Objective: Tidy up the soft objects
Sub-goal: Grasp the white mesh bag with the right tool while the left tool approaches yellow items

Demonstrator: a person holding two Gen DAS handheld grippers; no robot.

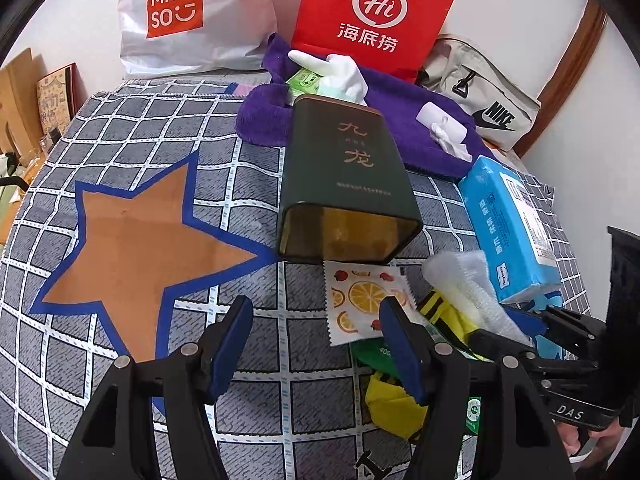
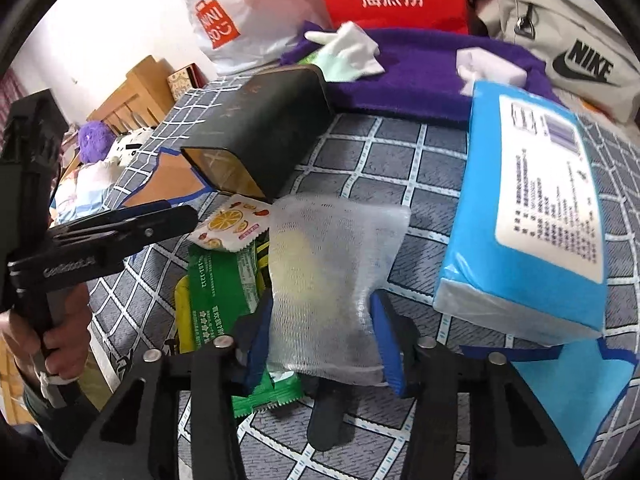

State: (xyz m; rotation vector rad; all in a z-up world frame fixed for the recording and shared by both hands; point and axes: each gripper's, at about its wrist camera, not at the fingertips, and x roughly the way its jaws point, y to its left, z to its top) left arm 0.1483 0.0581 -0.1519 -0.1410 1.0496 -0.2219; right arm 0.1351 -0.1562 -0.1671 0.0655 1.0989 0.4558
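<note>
Right gripper (image 2: 320, 336) clamps white mesh pouch (image 2: 332, 276) (yellowish thing inside) above checked cloth (image 2: 400, 152), beside blue tissue pack (image 2: 532, 216). Left gripper (image 1: 316, 340) spread wide, holds nothing, near fruit-print sachet (image 1: 360, 300) and dark green tin (image 1: 344, 184).

You are working in a home bedroom: a bed (image 1: 120, 128) spread with a grey checked cover bearing an orange star (image 1: 132, 248) carries the clutter, backed by a white wall. Shopping bags, one marked MINISO (image 1: 188, 16) and one red (image 1: 372, 16), lean there beside a Nike pouch (image 1: 484, 104). A purple towel (image 2: 420, 76) lies across the bed, and wooden furniture (image 2: 136, 88) stands beyond it.
</note>
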